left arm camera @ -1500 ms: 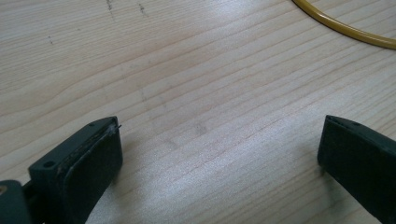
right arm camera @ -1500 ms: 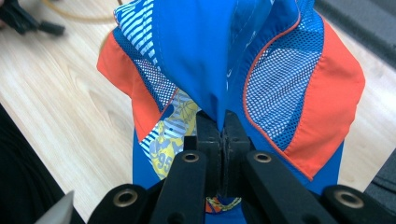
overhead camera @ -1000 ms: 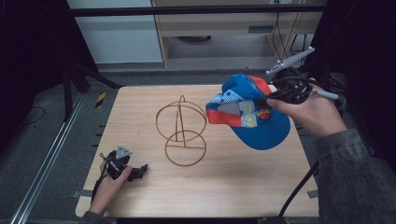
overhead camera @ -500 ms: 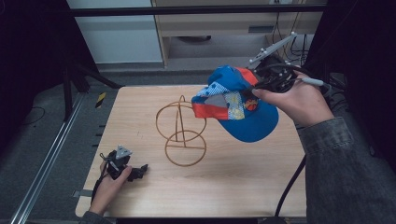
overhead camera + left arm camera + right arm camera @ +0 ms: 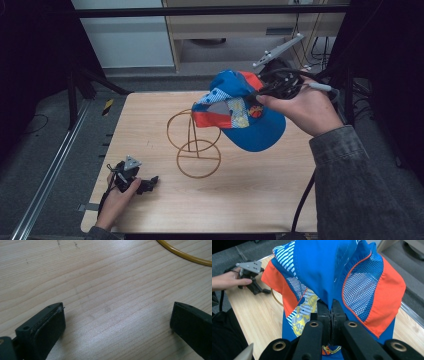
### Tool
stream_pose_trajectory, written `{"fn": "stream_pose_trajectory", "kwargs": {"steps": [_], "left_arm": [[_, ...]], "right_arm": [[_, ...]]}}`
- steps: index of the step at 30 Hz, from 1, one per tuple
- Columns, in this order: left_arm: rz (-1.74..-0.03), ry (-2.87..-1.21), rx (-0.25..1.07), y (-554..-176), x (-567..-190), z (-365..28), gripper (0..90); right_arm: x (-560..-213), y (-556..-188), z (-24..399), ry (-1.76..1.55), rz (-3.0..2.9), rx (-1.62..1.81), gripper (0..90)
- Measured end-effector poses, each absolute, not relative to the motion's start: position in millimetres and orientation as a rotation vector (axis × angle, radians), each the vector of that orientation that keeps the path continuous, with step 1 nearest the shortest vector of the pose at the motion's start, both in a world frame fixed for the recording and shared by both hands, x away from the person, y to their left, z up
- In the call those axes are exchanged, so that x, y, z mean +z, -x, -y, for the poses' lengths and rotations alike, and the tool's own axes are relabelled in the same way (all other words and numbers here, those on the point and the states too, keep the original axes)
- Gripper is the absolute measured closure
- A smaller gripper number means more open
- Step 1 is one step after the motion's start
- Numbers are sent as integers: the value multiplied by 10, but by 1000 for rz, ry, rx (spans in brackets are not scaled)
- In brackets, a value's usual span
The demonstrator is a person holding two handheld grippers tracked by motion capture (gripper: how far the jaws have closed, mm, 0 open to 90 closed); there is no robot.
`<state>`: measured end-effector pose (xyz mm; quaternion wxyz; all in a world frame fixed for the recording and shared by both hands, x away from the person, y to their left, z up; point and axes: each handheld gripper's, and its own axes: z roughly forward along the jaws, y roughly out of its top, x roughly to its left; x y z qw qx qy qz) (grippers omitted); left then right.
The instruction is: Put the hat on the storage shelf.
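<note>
A blue cap (image 5: pixel 240 117) with orange, mesh and patterned panels hangs in the air over the right side of a gold wire stand (image 5: pixel 195 142) at the middle of the wooden table (image 5: pixel 150 115). My right gripper (image 5: pixel 259 96) is shut on the cap's fabric; in the right gripper view its jaws (image 5: pixel 331 307) pinch a fold of the cap (image 5: pixel 329 270). My left gripper (image 5: pixel 149 183) rests low at the table's front left, jaws wide open (image 5: pixel 117 315) with bare wood between them. The stand's base ring (image 5: pixel 185 256) curves past the far right.
A black cable (image 5: pixel 302 200) trails from the right gripper over the table's right front edge. A metal rail (image 5: pixel 47 185) runs along the floor on the left. A cabinet (image 5: pixel 225 30) stands behind the table. A yellow-black piece (image 5: pixel 108 106) lies by the back left corner.
My right hand has carried the cap leftward and a little upward, from the table's right side to over the wire stand. The left gripper has stayed put.
</note>
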<state>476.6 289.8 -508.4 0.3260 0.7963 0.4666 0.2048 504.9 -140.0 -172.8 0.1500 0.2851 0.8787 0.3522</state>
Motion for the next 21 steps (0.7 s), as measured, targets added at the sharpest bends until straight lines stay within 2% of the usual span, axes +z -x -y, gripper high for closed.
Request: {"fn": "stream_pose_trajectory", "kwargs": {"steps": [21], "left_arm": [[-1219, -2087, 537, -4768, -5084, -2900, 0]], "right_arm": [[-1770, -5306, 611, -723, -2580, 1005, 890]]}}
